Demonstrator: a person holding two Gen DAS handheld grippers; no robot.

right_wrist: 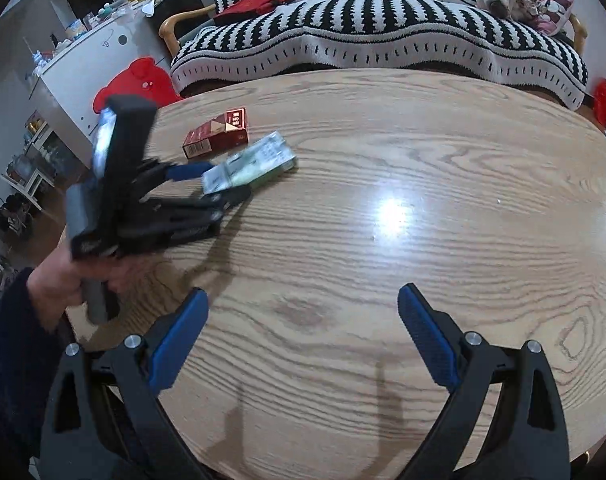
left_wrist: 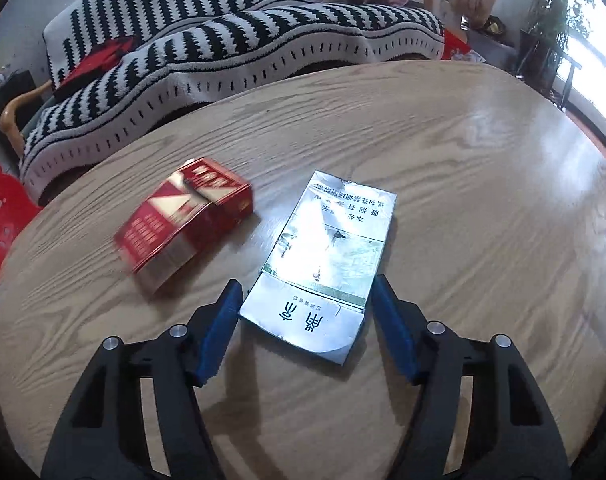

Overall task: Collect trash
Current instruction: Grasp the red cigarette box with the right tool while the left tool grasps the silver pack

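Observation:
A flat silver cigarette box [left_wrist: 323,248] lies on the wooden table [left_wrist: 483,184]. My left gripper [left_wrist: 305,288] has its blue pads against the two long sides of the box's near end. A red cigarette box [left_wrist: 187,216] lies just to the left of it, blurred. In the right wrist view the left gripper [right_wrist: 227,182], held by a hand [right_wrist: 59,276], has the silver box [right_wrist: 263,156] between its fingers, with the red box [right_wrist: 219,132] behind. My right gripper [right_wrist: 303,300] stands open over bare table, nothing between its fingers.
A sofa under a black-and-white striped blanket [right_wrist: 383,24] runs along the table's far edge. A red stool [right_wrist: 137,80] stands off the table's left end, by a white cabinet [right_wrist: 83,72]. Potted plants [left_wrist: 551,20] stand at the far right.

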